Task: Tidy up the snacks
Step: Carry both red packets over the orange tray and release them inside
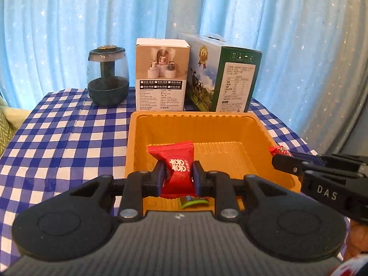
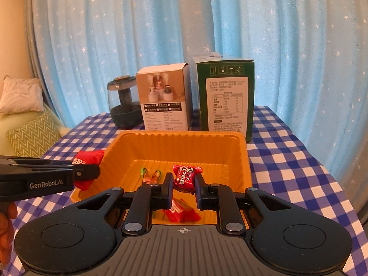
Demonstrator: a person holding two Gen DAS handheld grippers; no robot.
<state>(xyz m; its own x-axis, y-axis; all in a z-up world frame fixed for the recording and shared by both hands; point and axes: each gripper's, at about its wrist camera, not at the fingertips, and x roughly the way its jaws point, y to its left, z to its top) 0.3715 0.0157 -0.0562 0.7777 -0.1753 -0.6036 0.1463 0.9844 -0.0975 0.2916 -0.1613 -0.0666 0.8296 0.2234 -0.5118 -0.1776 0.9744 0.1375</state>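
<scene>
My left gripper is shut on a red snack packet with white characters and holds it over the near left part of the orange plastic tray. My right gripper is shut on a small red wrapped candy over the tray's near edge. Inside the tray lie green-ended wrapped candies and another red packet. A green-wrapped candy shows under my left gripper. The right gripper enters the left wrist view from the right, the left gripper the right wrist view from the left.
Behind the tray stand a dark glass humidifier, a white product box and a green carton on the blue checked tablecloth. A blue starred curtain hangs behind. Cushions lie left of the table.
</scene>
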